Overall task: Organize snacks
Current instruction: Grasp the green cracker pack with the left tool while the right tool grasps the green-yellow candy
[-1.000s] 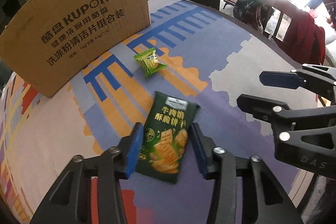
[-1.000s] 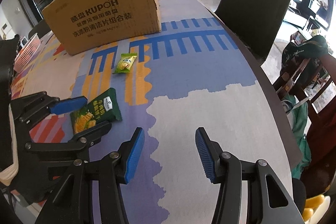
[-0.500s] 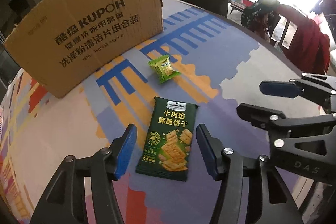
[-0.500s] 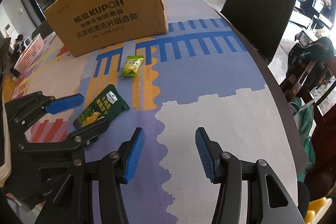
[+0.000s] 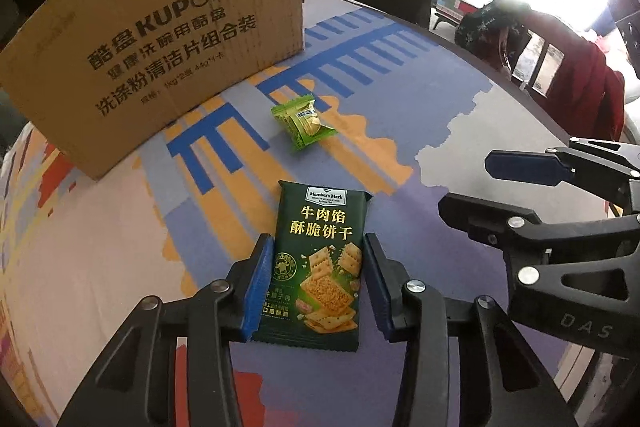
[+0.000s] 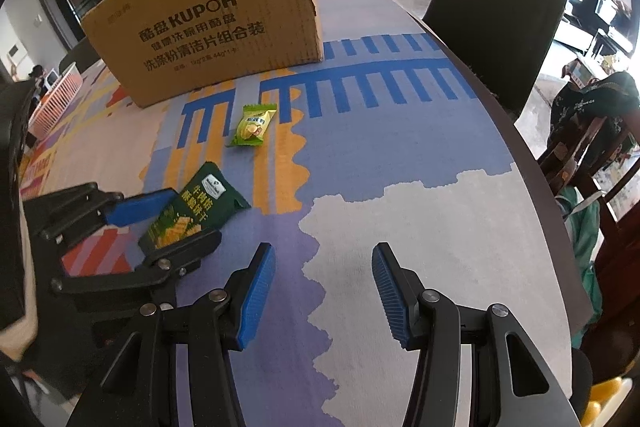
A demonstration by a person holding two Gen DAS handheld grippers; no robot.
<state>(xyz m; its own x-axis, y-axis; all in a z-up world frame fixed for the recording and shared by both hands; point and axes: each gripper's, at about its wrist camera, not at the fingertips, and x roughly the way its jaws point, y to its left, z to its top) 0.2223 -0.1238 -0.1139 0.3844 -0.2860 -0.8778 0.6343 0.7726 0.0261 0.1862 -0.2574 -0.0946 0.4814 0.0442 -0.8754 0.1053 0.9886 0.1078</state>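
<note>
Cardboard box (image 5: 160, 39) fills the far left of the table; its top edge is cut off in the left wrist view and its inside is not visible from either cam. Small print under the big lettering is too fine to read. Pink basket (image 6: 56, 99) at far left is only partly in frame. Right bg is blown out by window light, detail lost.

Dark green cracker pack (image 5: 318, 263) lies flat on the patterned tablecloth (image 5: 400, 99), near side of the table, label up: cracker pics, yellow Chinese text, white brand tag at its far end. Left gripper (image 5: 316, 291) straddles its near half; jaws have just been closing, blue pads at both long edges of the pack, apparently touching. Pack not lifted, so a firm clamp vs light contact: can't tell for sure.

Small light-green snack packet (image 5: 304, 121) sits farther away, between pack and box, apart from both.

Right gripper (image 6: 324, 291) hangs over bare cloth to the right, jaws apart, nothing between them.
</note>
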